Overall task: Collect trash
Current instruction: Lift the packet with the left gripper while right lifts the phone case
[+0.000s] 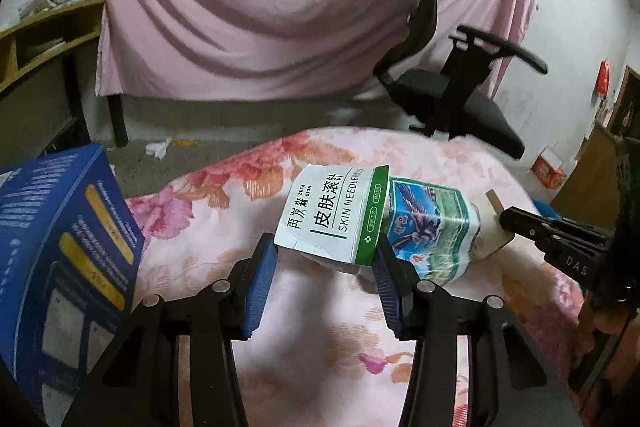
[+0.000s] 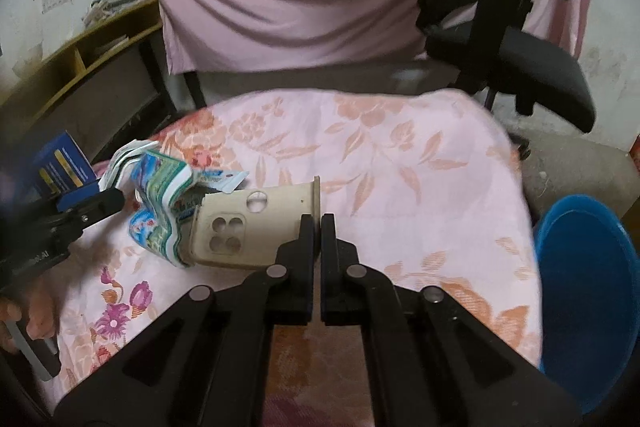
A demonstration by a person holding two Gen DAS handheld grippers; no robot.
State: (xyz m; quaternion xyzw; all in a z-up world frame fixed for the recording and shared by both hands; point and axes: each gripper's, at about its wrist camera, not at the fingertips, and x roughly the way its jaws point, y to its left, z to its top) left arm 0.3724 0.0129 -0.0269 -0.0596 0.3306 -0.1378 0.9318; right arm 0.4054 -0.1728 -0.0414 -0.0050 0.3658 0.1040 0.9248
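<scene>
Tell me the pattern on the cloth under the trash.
Pale pink cloth with orange and pink flowers; clearest in the right wrist view.

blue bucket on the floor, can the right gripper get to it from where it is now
Probably yes: the blue bucket stands open just past the bed's edge with nothing in between, though the right gripper is shut on the beige phone case.

Both wrist views look down, close, sharing the floral cloth (image 1: 328, 311)

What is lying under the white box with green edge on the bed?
Under the white box lies a crumpled colourful wrapper, sticking out to its right on the floral bedsheet. How much of the wrapper the box covers cannot be seen.
</scene>
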